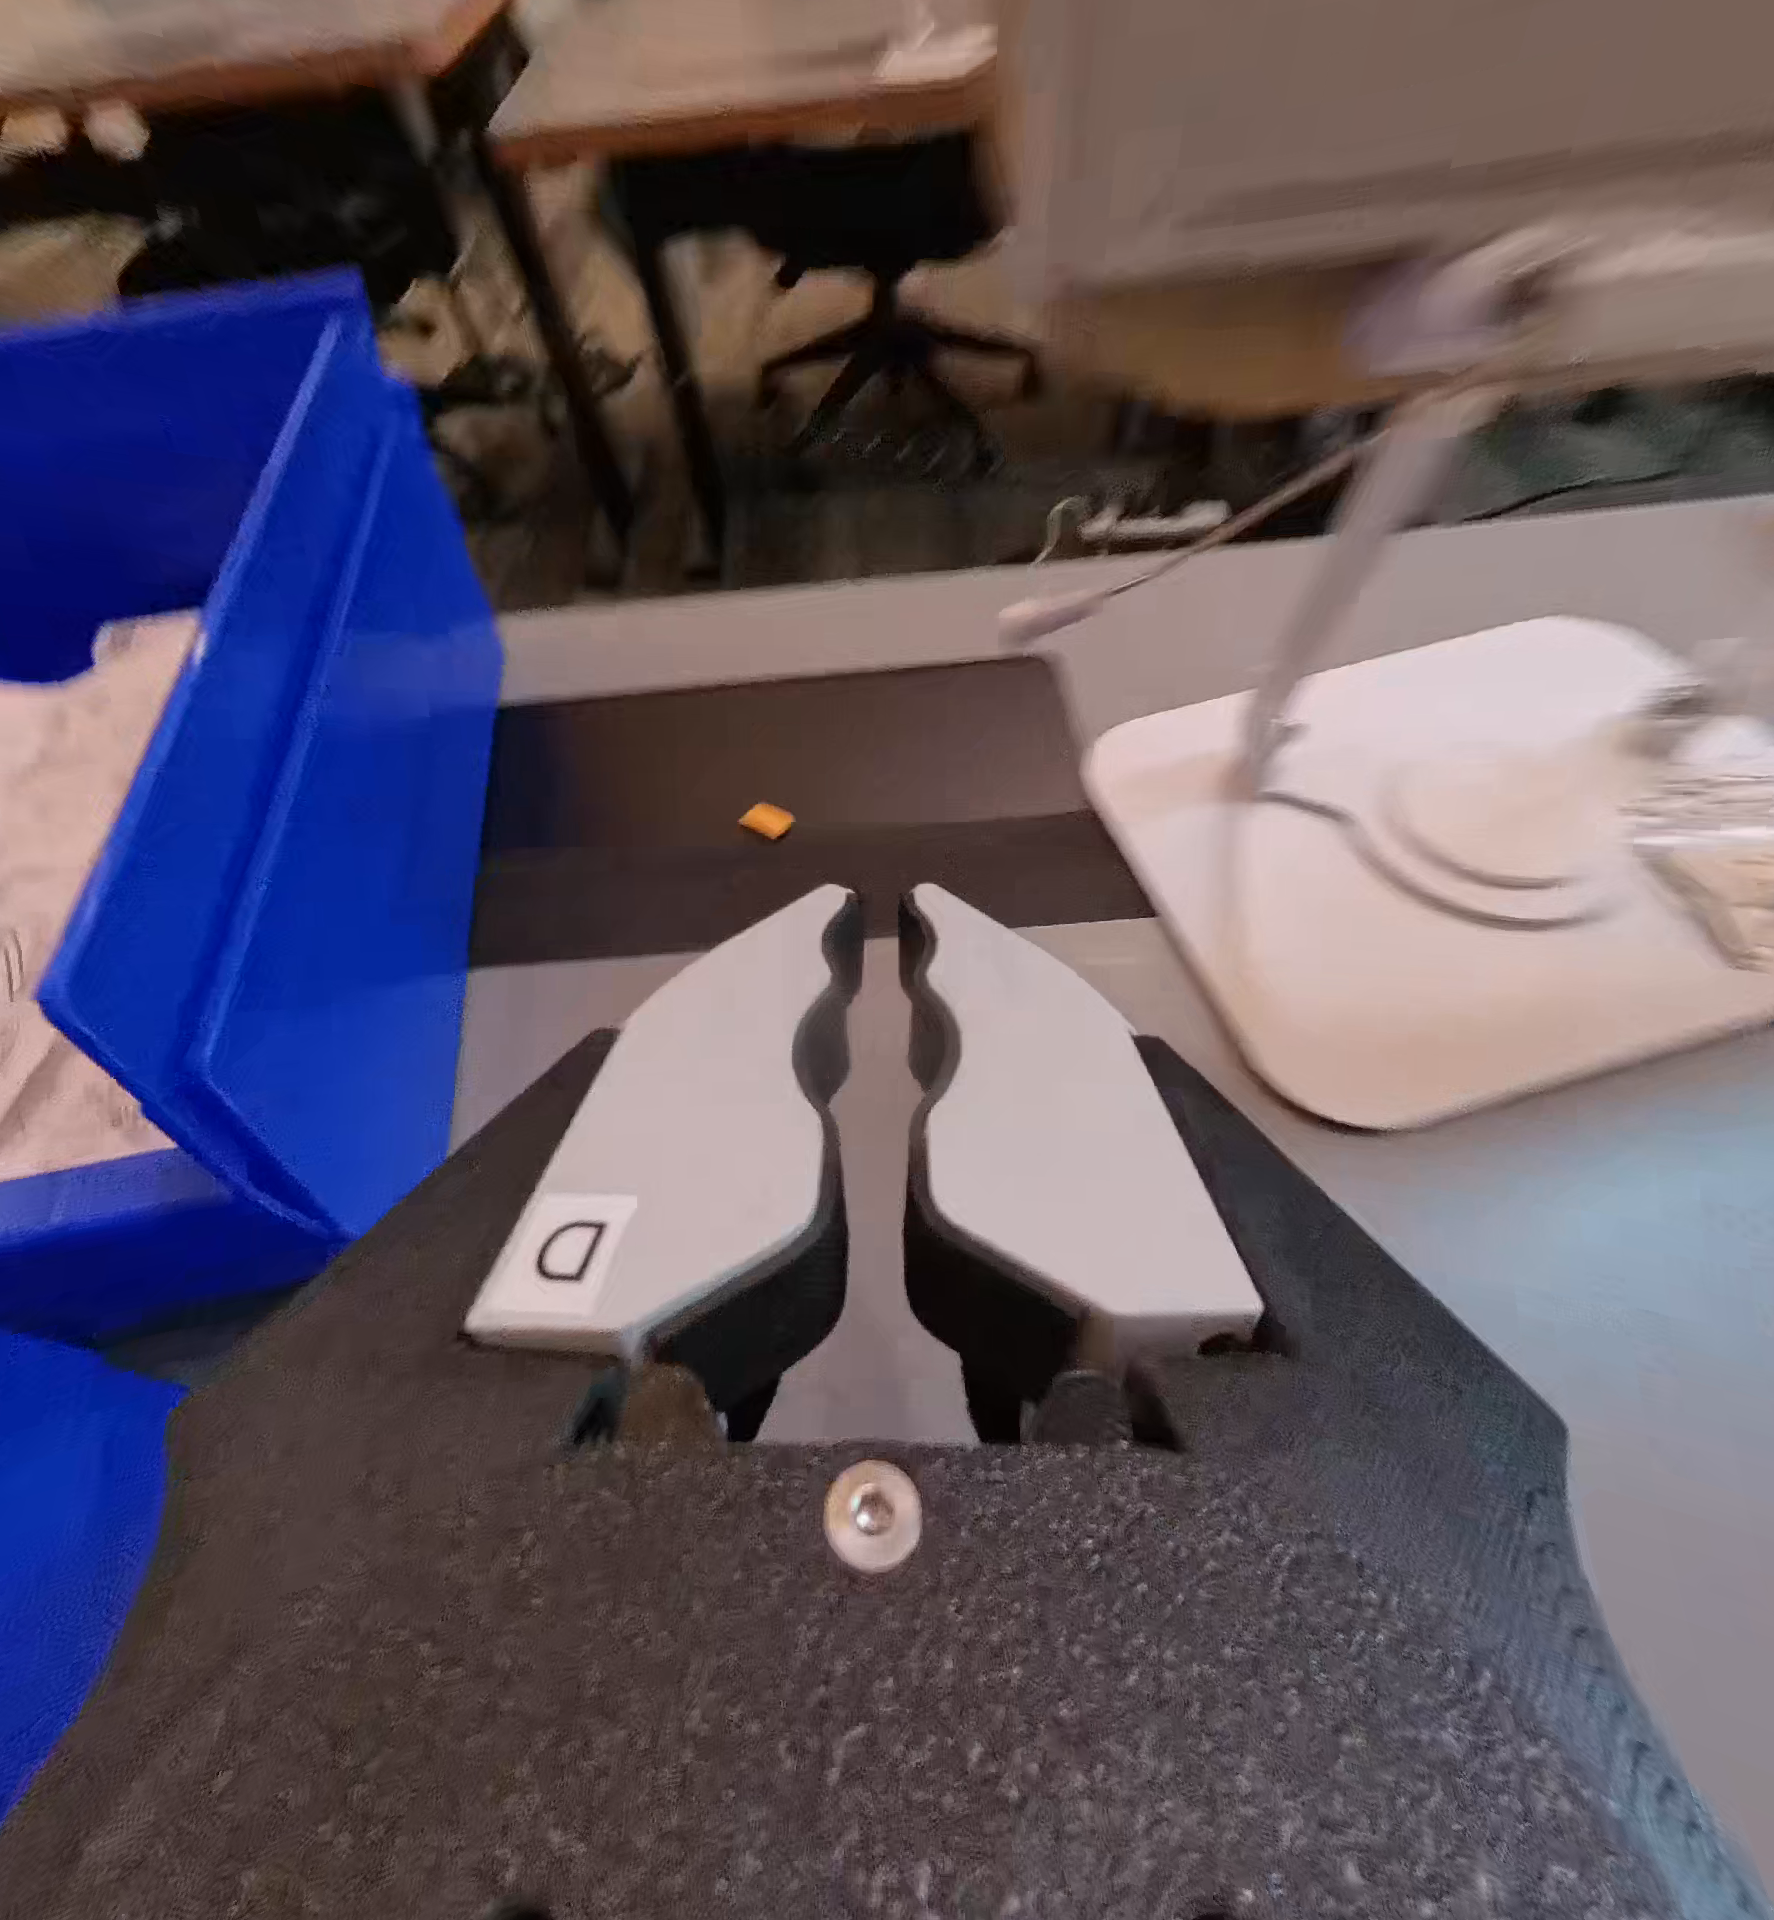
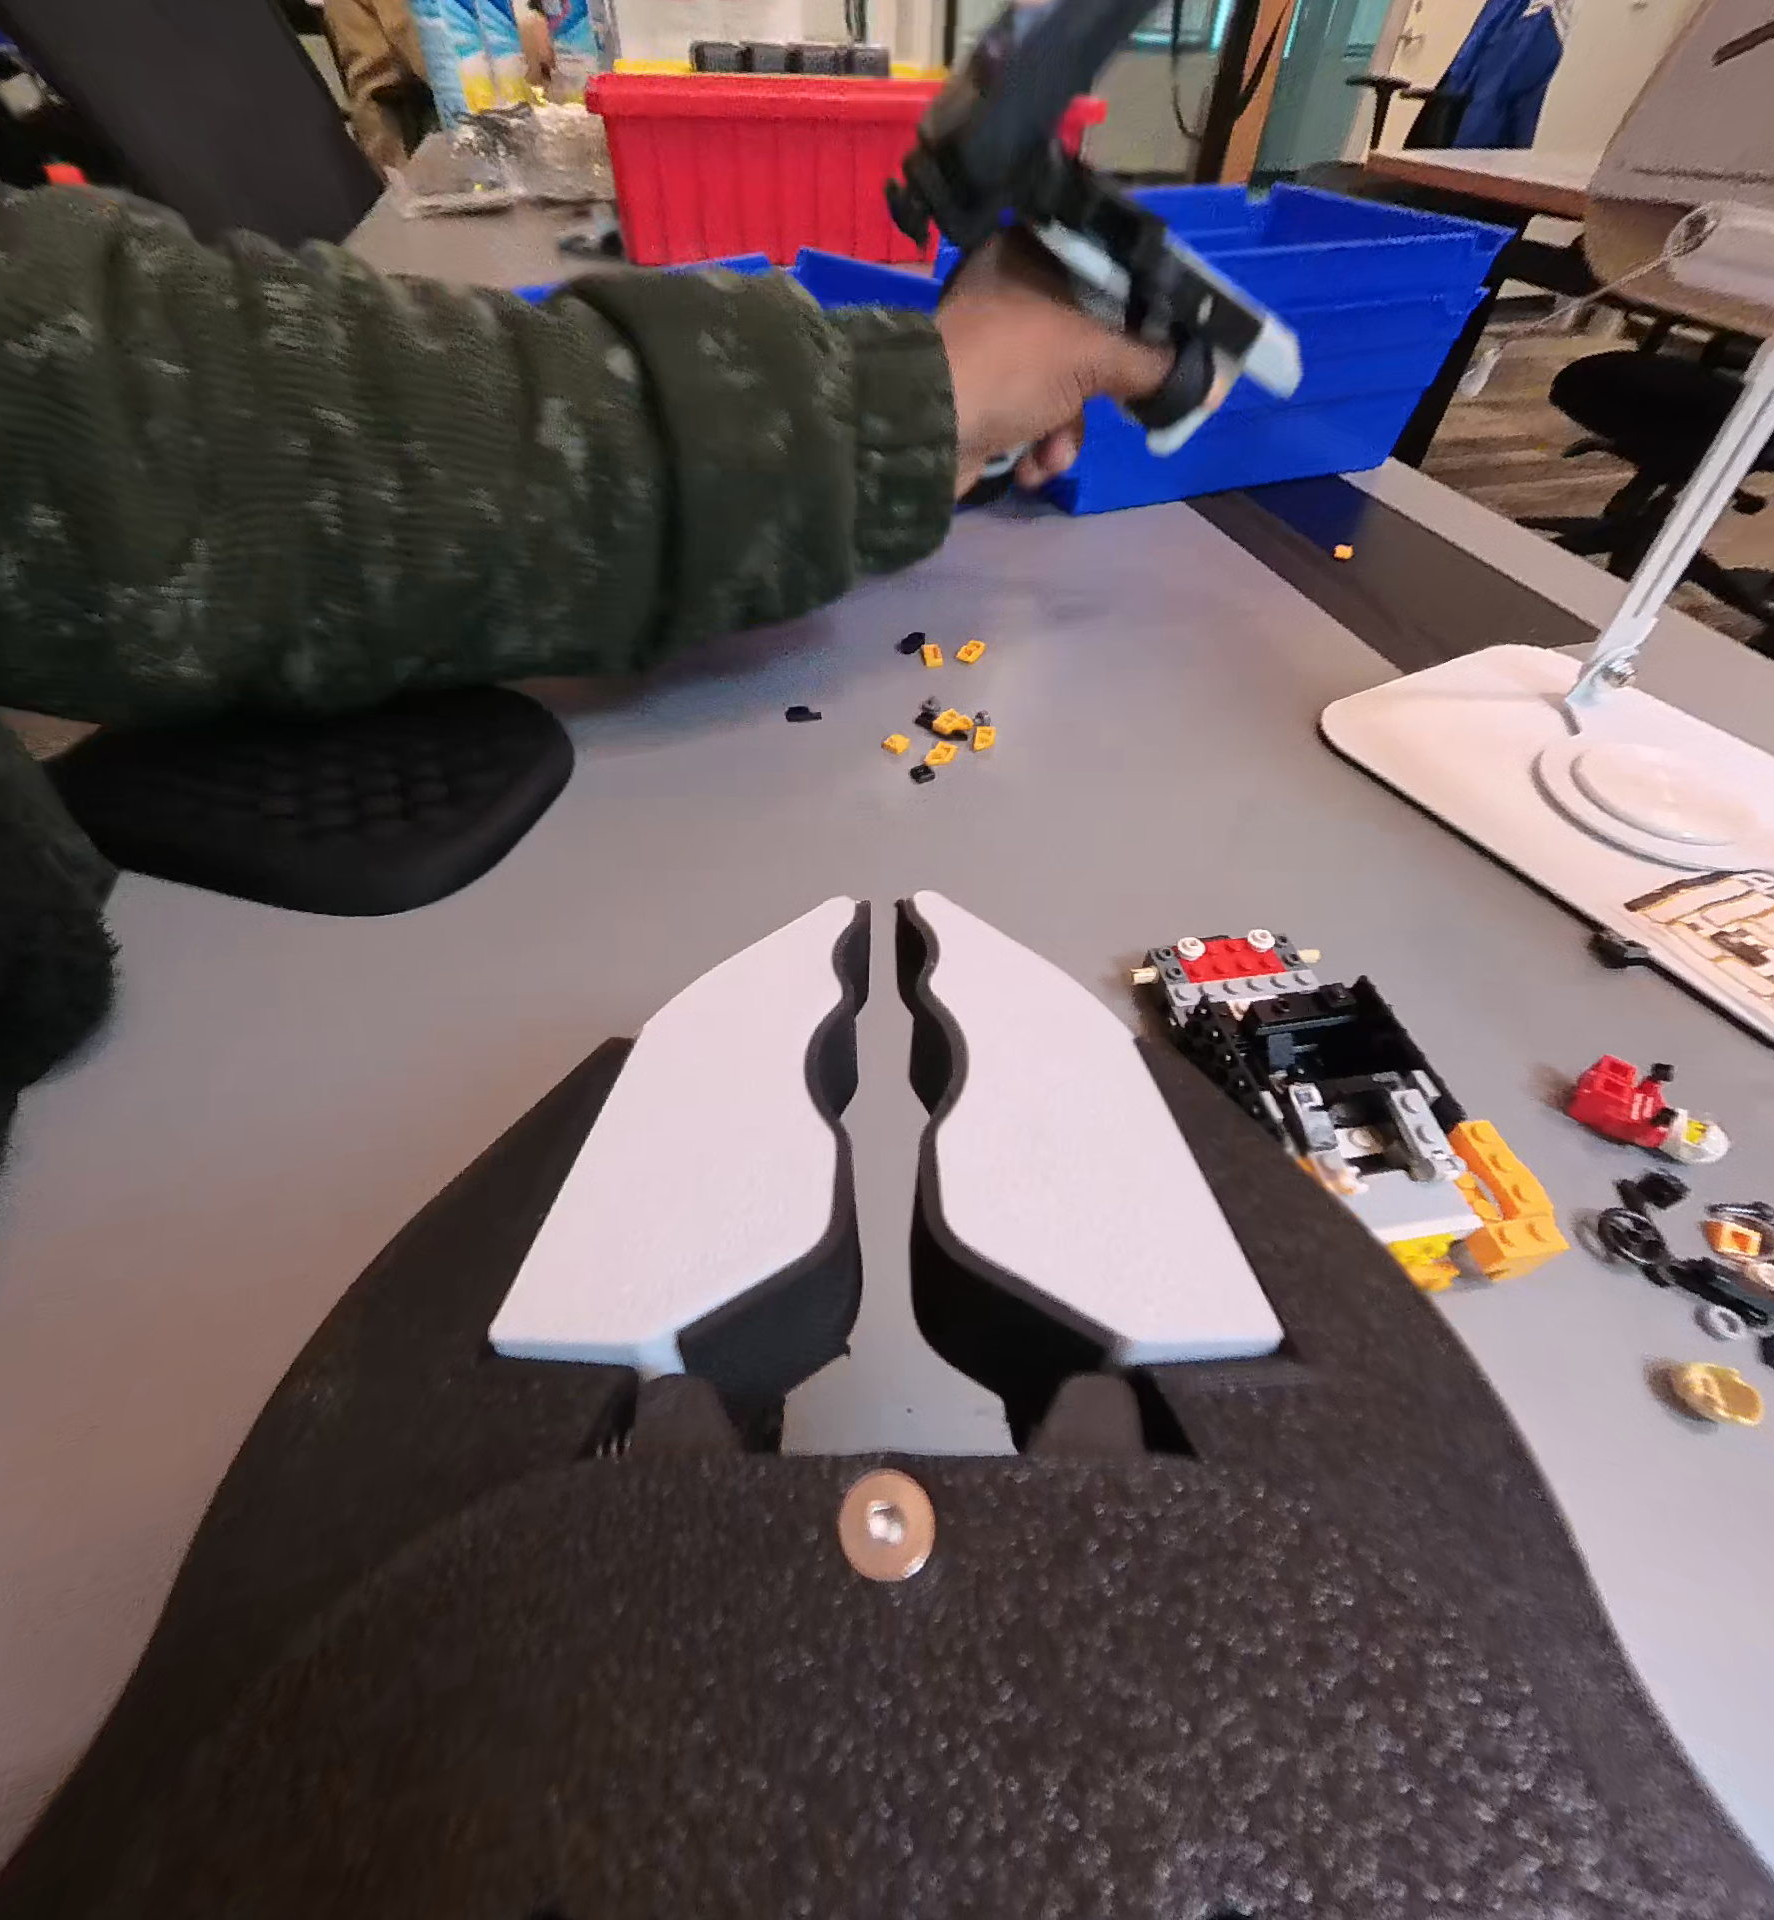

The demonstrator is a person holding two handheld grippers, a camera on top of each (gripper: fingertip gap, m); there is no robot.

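Note:
In the left wrist view my left gripper (image 1: 881, 904) hovers over the grey table, its fingers nearly together with nothing between them. A small orange brick piece (image 1: 767, 820) lies on a dark strip just ahead of the tips. In the right wrist view the left gripper (image 2: 1215, 395) is raised in a hand near the blue bins (image 2: 1361, 343). My right gripper (image 2: 883, 909) is shut and empty, low over the table. A partly built brick car (image 2: 1330, 1101) lies just to its right. Several loose yellow and black pieces (image 2: 940, 717) lie farther ahead.
A blue bin (image 1: 270, 790) with white bags stands left of the left gripper. A white lamp base (image 1: 1434, 883) stands on the right, also in the right wrist view (image 2: 1589, 779). A black pad (image 2: 322, 800), a red piece (image 2: 1631, 1107), small parts (image 2: 1735, 1268) and a red bin (image 2: 758, 166) are around. Some 35 cm of space lies between my two pairs of fingers. The right tips stand about 25 cm off the red piece (image 2: 1631, 1107).

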